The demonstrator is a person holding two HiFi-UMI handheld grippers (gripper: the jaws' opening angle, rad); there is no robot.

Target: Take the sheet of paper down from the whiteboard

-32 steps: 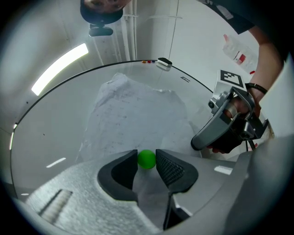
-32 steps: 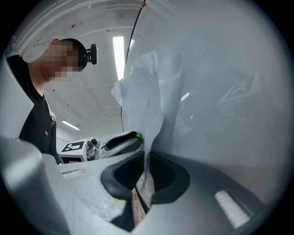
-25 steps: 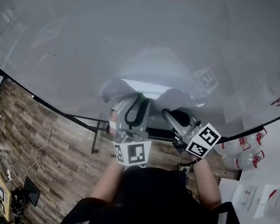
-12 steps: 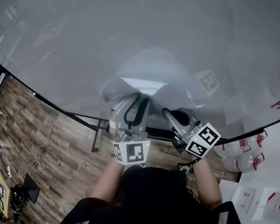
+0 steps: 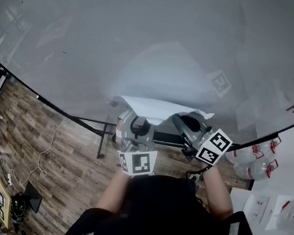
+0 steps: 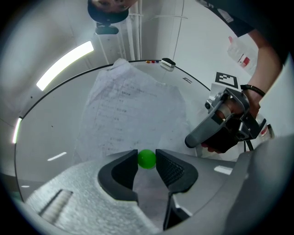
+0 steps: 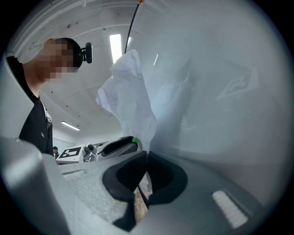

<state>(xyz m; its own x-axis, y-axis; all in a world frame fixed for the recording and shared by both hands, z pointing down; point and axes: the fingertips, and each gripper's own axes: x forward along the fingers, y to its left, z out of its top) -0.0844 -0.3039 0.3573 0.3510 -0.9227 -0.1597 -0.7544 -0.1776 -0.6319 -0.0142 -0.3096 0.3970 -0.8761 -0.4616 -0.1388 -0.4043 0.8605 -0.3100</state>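
Right gripper view, right gripper (image 7: 146, 158) pinching crumpled paper (image 7: 131, 98), left gripper (image 6: 147, 162) clamping green ball (image 6: 147, 159).

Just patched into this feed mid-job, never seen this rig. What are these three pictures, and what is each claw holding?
No robot here: a person holds a two-jaw gripper in each hand. The head view looks down from their head along the large white whiteboard. The other two views ride on the grippers, looking along the jaws. The left gripper is shut on a small green ball, probably the magnet that pinned the paper. The right gripper pinches an edge of the white printed sheet of paper, which is crumpled and stands off the board.
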